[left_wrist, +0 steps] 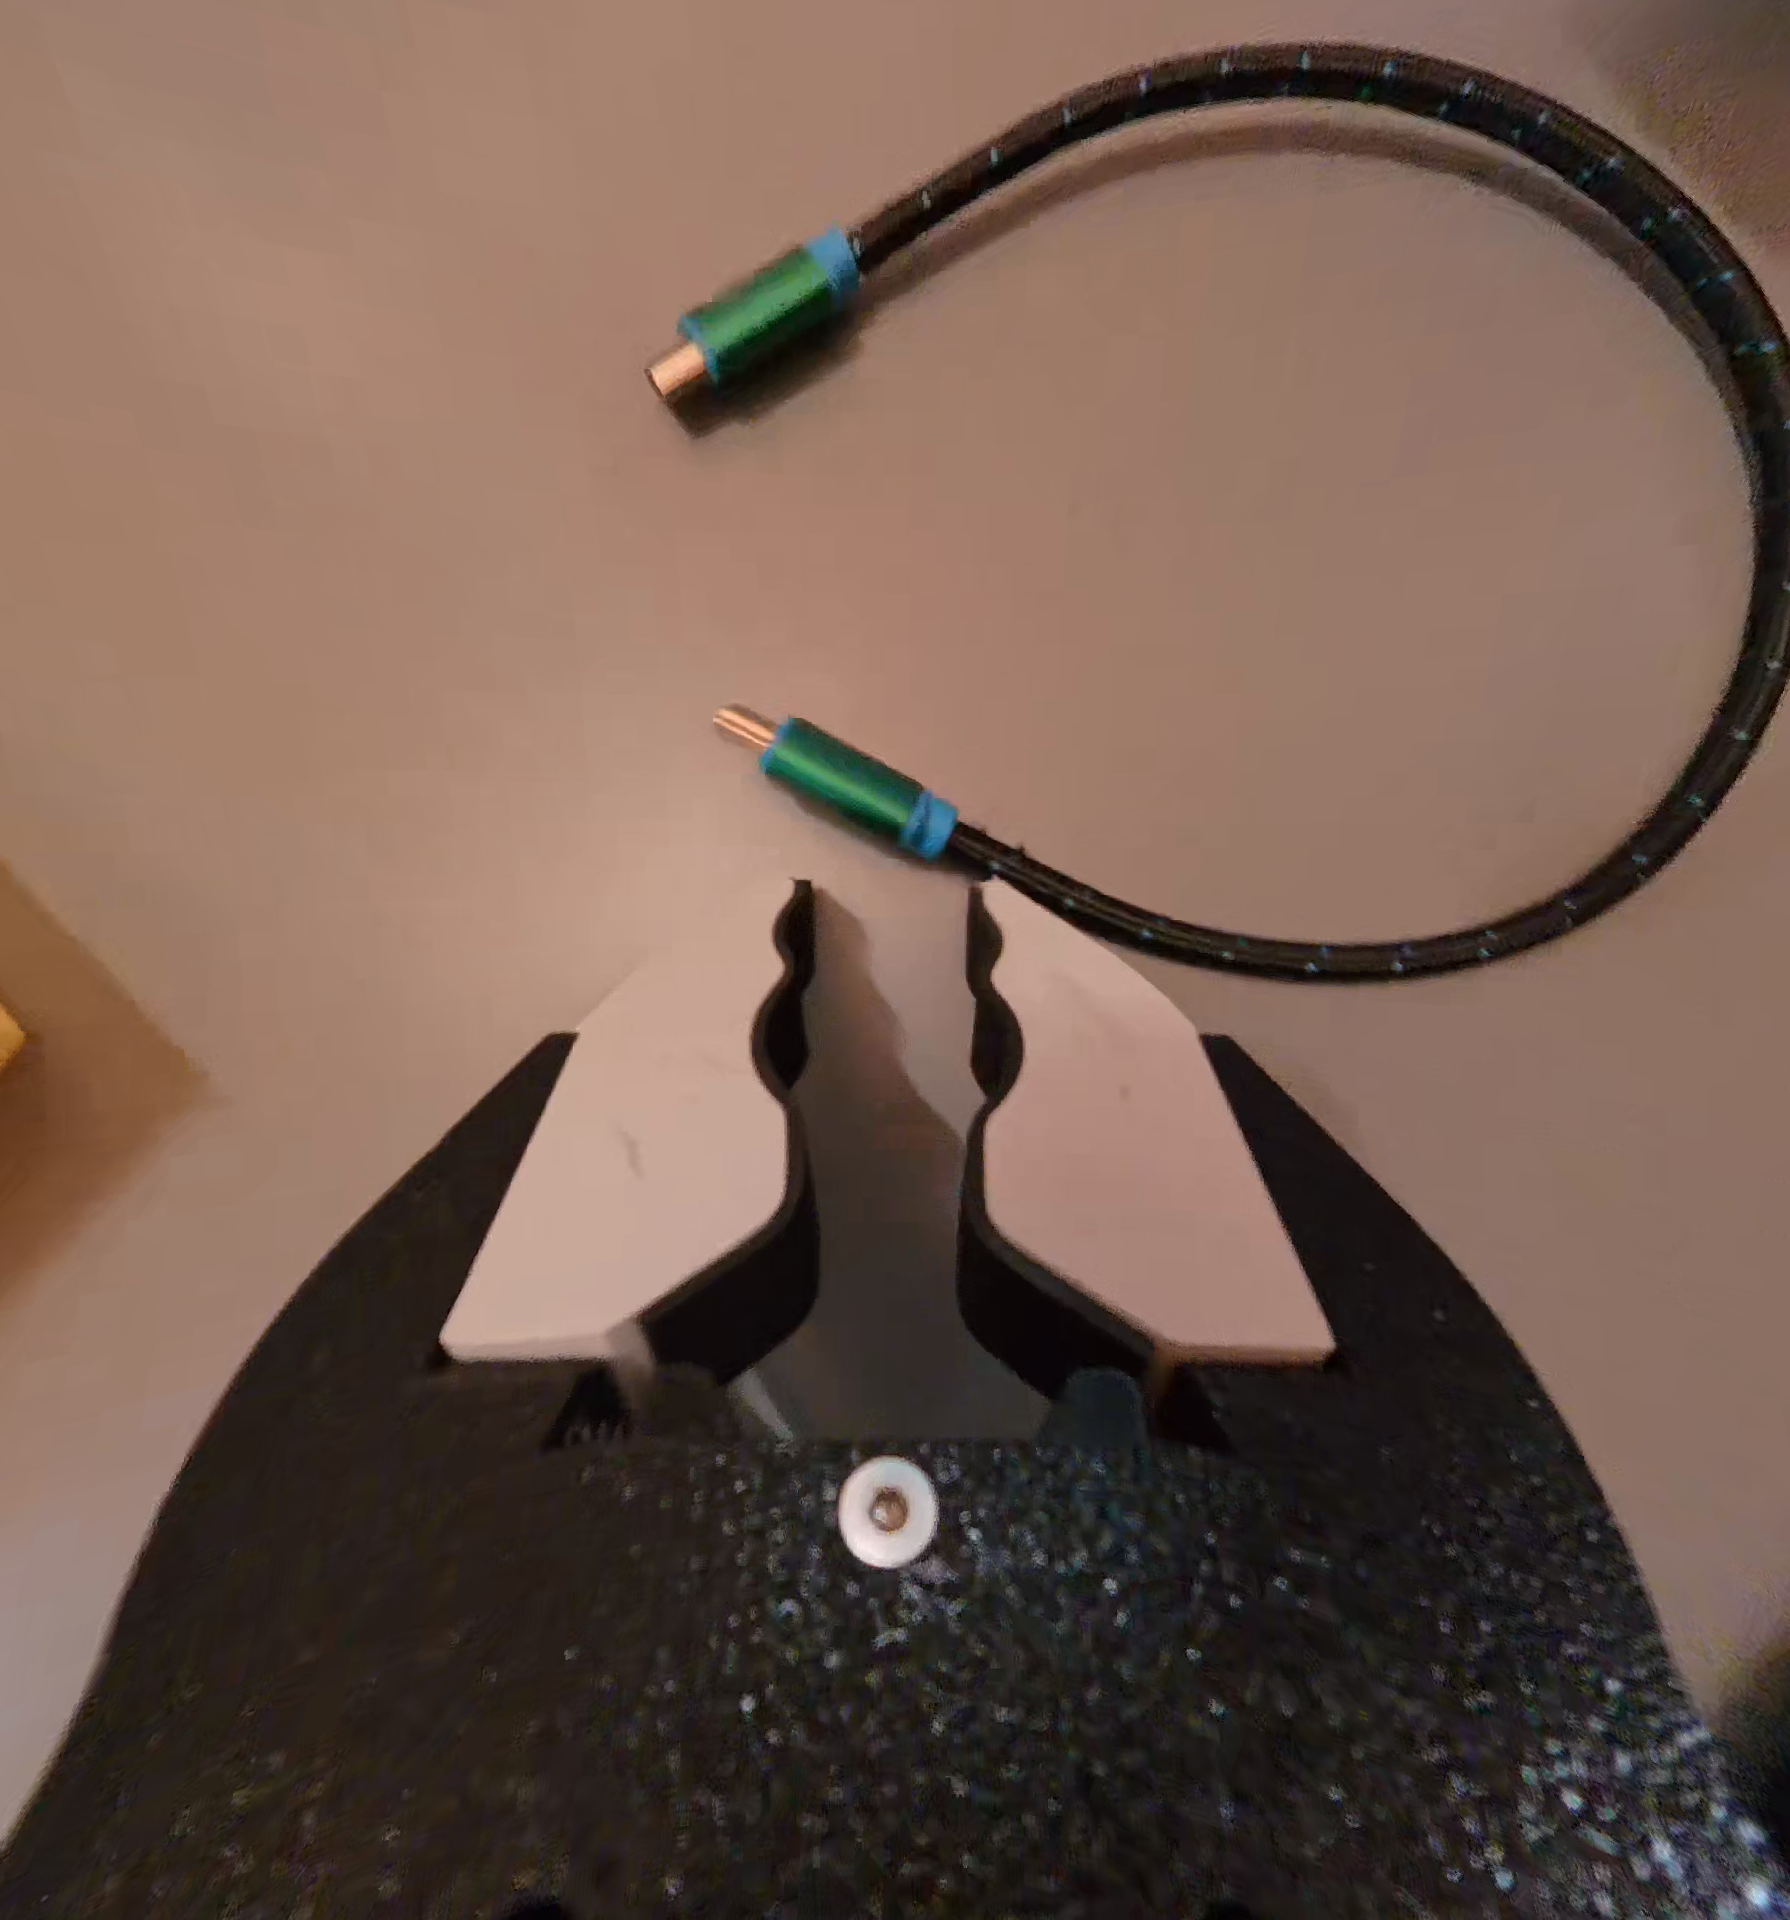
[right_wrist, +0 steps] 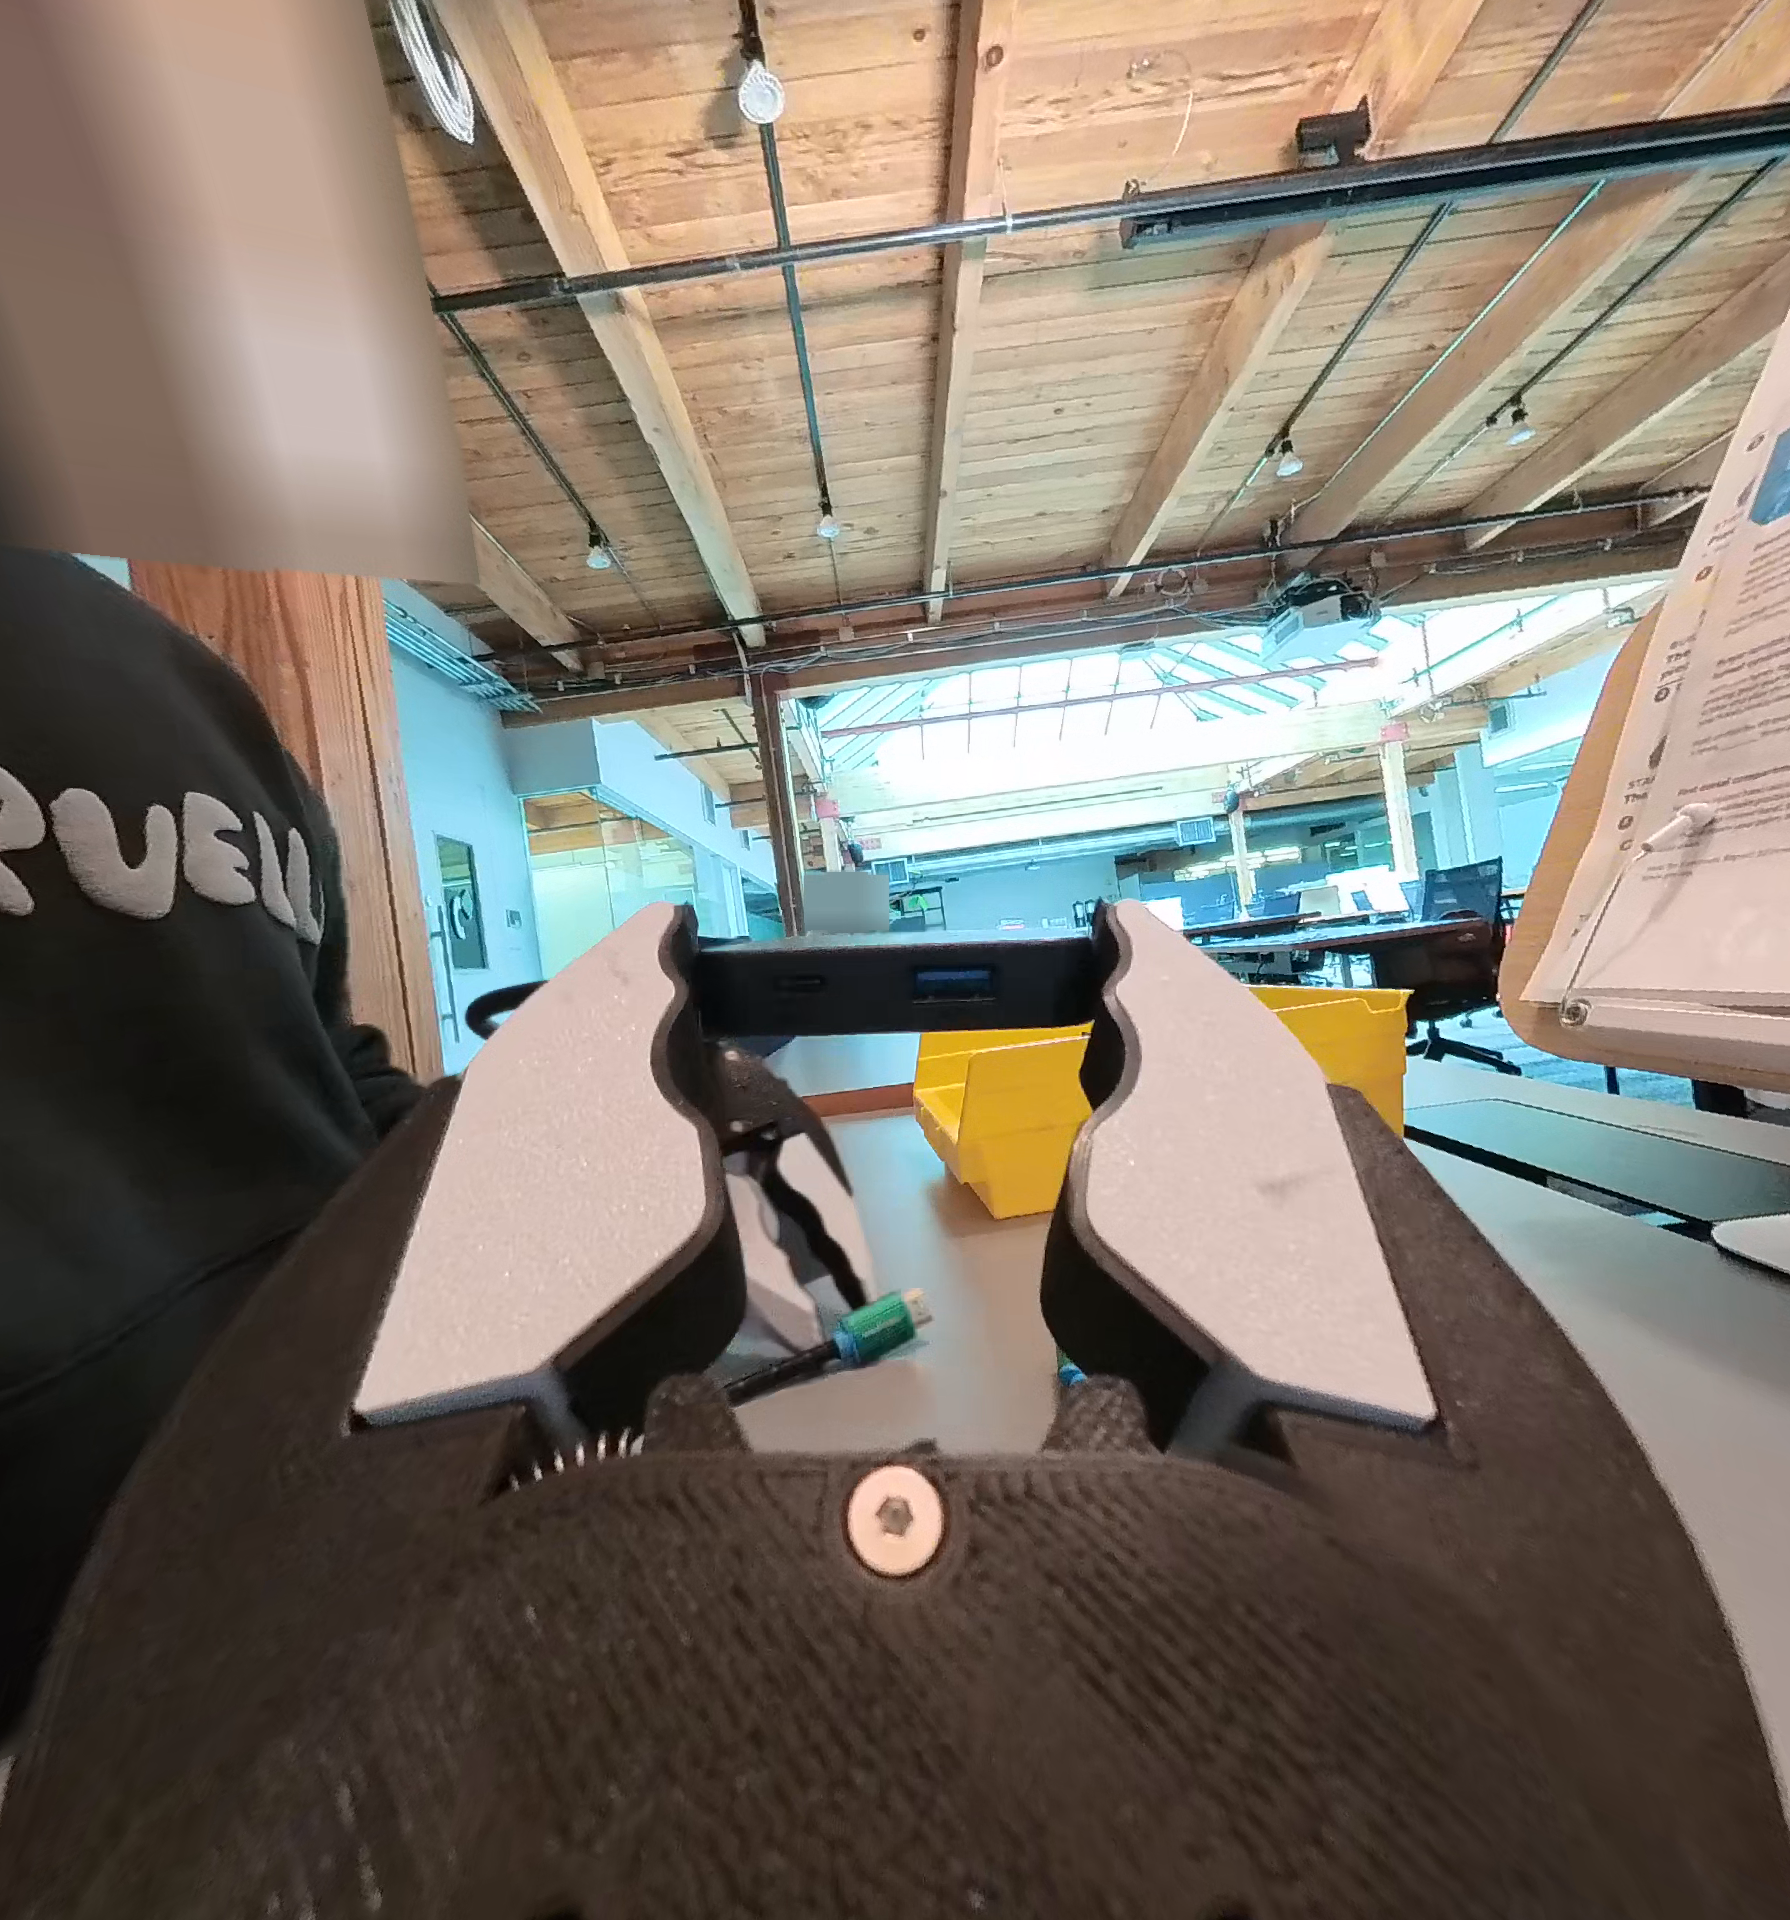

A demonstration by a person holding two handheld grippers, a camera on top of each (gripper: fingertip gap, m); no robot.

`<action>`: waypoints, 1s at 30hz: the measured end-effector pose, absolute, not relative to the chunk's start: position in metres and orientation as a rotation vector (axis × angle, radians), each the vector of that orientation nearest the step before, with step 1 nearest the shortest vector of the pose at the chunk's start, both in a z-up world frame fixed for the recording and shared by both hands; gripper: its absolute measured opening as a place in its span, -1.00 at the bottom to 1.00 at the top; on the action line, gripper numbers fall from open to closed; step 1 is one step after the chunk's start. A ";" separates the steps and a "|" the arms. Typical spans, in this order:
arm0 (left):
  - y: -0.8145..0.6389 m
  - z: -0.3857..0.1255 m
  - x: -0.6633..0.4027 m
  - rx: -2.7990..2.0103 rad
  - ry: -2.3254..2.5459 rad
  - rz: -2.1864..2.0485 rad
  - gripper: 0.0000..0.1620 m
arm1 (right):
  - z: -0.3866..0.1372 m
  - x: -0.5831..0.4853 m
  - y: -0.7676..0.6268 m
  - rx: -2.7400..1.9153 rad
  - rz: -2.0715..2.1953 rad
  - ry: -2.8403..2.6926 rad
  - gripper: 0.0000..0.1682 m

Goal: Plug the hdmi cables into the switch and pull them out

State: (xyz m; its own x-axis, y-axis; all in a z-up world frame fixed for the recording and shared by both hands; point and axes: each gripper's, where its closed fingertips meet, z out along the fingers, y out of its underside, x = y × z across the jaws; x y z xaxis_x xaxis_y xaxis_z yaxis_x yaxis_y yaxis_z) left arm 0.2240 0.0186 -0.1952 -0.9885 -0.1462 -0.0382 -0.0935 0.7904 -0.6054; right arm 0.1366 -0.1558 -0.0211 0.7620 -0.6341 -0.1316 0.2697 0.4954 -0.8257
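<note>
- Left wrist view: the left gripper points down at a grey table, its fingers a narrow gap apart and empty. A black braided HDMI cable lies in an open loop; its near green plug rests just beyond the fingertips, the far green plug well apart. Only this view shows the whole cable.
- Right wrist view: the right gripper is raised, its fingers spread wide and clamped on the ends of a black switch, ports facing the camera. Only here appear the switch, a yellow bin, a document stand and a person's dark sweatshirt.
</note>
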 end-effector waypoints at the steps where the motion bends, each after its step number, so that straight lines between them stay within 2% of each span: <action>1: 0.011 -0.195 0.230 -0.152 2.886 -0.985 -0.70 | -0.022 0.137 -0.156 -0.899 -0.573 0.458 -0.14; 2: 0.004 -0.195 0.238 -0.107 2.881 -0.992 -0.77 | -0.022 0.137 -0.156 -0.901 -0.575 0.461 -0.14; 6: -0.025 -0.189 0.290 -0.083 2.787 -0.957 -0.76 | -0.024 0.138 -0.158 -0.909 -0.588 0.469 -0.14; 9: -0.050 -0.170 0.286 -0.166 2.861 -1.102 -0.64 | -0.026 0.141 -0.160 -0.919 -0.603 0.485 -0.14; 12: -0.063 -0.181 0.280 -0.001 2.891 -0.993 -0.53 | -0.026 0.142 -0.161 -0.923 -0.611 0.481 -0.14; 14: -0.071 -0.189 0.296 0.117 2.810 -0.858 -0.70 | -0.024 0.141 -0.162 -0.911 -0.599 0.466 -0.14; 18: -0.105 -0.186 0.341 0.324 2.602 -0.828 -0.71 | -0.026 0.142 -0.163 -0.913 -0.590 0.467 -0.14; 20: -0.116 -0.172 0.354 0.250 2.565 -0.865 -0.60 | -0.027 0.141 -0.163 -0.917 -0.597 0.476 -0.14; 24: -0.152 -0.146 0.289 0.137 2.721 -1.245 -0.60 | -0.024 0.135 -0.167 -0.907 -0.630 0.472 -0.14; 27: -0.169 -0.165 0.273 0.149 2.714 -1.112 -0.45 | -0.020 0.132 -0.170 -0.884 -0.632 0.462 -0.14; 30: -0.184 -0.183 0.278 0.108 2.685 -0.972 -0.42 | -0.021 0.133 -0.169 -0.884 -0.627 0.460 -0.14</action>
State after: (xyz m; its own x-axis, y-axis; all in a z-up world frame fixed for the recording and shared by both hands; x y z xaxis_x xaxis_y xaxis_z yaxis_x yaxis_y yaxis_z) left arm 0.2783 -0.1836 -0.1831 -0.9572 -0.0258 -0.2882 0.1647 0.7704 -0.6159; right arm 0.1330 -0.1694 -0.0205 0.7309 -0.6728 -0.1142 0.3107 0.4771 -0.8221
